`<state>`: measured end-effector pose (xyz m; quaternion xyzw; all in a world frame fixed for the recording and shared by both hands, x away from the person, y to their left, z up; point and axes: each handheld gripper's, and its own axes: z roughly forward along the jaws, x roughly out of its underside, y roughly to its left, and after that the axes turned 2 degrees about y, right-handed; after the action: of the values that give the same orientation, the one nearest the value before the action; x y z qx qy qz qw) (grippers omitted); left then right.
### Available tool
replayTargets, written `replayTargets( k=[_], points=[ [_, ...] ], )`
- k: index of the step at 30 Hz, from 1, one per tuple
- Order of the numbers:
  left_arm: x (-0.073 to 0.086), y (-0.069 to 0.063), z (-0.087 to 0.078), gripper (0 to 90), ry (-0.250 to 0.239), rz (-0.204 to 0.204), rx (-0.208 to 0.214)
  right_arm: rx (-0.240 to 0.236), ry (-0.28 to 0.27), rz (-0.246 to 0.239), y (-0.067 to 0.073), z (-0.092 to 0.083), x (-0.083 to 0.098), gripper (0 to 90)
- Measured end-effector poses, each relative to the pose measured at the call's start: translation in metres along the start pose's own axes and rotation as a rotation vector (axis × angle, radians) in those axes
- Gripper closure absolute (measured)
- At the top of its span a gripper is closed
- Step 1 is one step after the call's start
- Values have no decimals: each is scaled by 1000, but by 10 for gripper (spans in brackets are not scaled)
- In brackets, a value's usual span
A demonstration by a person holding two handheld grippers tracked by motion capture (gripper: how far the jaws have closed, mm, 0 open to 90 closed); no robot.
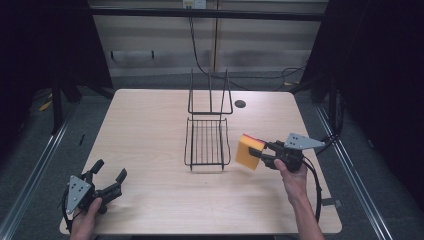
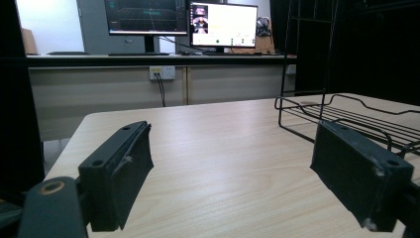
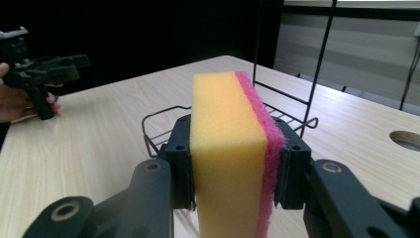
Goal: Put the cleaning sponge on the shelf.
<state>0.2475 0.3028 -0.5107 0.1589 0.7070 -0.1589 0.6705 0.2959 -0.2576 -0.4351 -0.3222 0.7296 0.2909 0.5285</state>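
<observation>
High view: the right tool [image 1: 261,154] clamps a sponge [image 1: 248,151], held clear of the worktop [image 1: 150,130] just beside the right edge of the wire rack [image 1: 206,142]. The left tool [image 1: 111,181] rests near the front left corner, jaws spread wide with nothing between them. The step in hand looks like moving the sponge into the rack. To do it well, I would carry it high enough to pass the rack's low rim, centre it over the flat wire tray, lower until it sits on the wires, and only then let go. The tall wire back stands behind the tray, so the approach is best made from the side or the front.

Left gripper view: the left tool's [image 2: 233,168] jaws stand far apart over bare worktop. The rack's [image 2: 346,116] corner lies ahead to the right, cut off by the frame edge.

Right gripper view: the sponge [image 3: 225,148], yellow with a pink scouring layer on one side, stands upright, squeezed between both pads of the right tool [image 3: 233,166]. It blocks the tray part nearest the tool, and its lower end runs out of frame. The rack [image 3: 289,106] shows behind it, and the left tool [image 3: 72,64] is farther off, dim against the dark background.
</observation>
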Motion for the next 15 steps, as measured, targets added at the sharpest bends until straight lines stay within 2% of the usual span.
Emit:
replayTargets(
  k=[15],
  points=[
    [0,0,0,156,0,-1,1,-66,-40,-36,3,7,-28,600]
  ],
)
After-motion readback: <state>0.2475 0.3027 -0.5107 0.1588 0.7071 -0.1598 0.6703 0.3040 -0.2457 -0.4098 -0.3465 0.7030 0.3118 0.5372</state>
